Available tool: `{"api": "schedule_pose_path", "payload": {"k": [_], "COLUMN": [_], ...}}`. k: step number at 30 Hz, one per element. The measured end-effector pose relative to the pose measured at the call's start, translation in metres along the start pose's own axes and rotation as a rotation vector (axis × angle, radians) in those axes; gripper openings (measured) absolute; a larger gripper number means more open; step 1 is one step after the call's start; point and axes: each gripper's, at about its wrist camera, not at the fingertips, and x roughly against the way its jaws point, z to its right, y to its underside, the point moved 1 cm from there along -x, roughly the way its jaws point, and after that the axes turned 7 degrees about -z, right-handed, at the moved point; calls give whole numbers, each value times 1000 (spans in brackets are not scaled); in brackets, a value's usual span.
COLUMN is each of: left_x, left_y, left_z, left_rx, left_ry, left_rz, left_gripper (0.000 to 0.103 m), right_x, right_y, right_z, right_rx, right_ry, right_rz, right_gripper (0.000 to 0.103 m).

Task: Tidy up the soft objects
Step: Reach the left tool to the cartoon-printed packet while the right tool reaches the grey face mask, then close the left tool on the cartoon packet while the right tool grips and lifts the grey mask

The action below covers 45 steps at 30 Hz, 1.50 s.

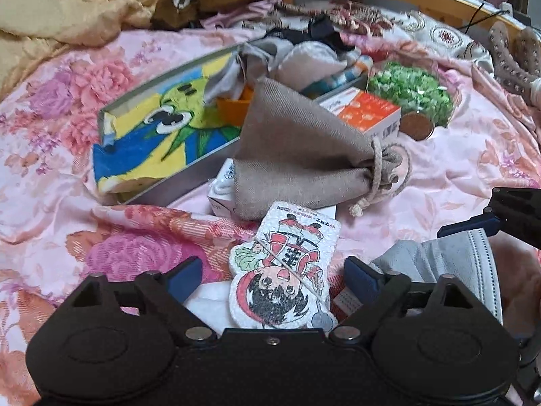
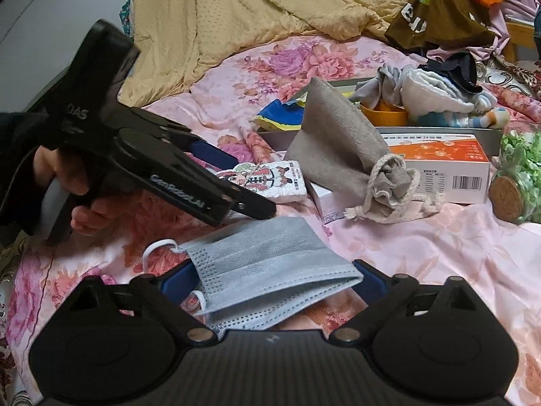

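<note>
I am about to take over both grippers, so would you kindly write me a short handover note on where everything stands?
Left gripper: open, jaws either side of the cartoon sponge, not clamped.
Right gripper: open, jaws straddling the grey face masks, not gripped.
Both items lie loose on the pink floral bedspread.
The grey drawstring pouch leans against the grey tray, which holds a cartoon towel and socks.
Done: some soft items sit in the tray.
Left: grasp sponge and masks, then stow them, probably the pouch too.

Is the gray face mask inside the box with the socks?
No, the gray face mask lies on the pink flowered bedspread, between the right gripper's open fingers, well apart from the box.
</note>
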Motion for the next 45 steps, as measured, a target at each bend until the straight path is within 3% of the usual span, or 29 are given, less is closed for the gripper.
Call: {"api": "schedule_pose_path", "payload": {"k": [4,10,16,18,24,30,39,45], "left_x": [-7,-10,-3,-1,7,17,23,31], "left_y": [-4,-9,-5,-5,-4,3,12,13], "left_z": [3,10,22,22,9,2,1,-2], "left_rx": [-13,-14,-22,-13,101,195,239,291], "left_ry": [-4,-15,-60,-59,-46,-33,-20,-7], "left_rz": [-40,-78,-53,-49,-19,28,47,71], "left_gripper": [84,68,67,67,67,67,67,67], "right_x": [-4,-7,-4,-3,0,5,9,17], "right_y": [0,-1,-1,-1,-3,-3,-3,-6], "right_z": [-4,-10,-8,-6,6,14,17,28], "right_rx": [29,66,49,40,-22,-58,-75,-158], "right_ry": [-4,9,17,23,39,49,73,-7], "right_rz": [-14,-10,12,20,42,69,111,141], "right_gripper": [89,79,71,64,40,26,13,13]}}
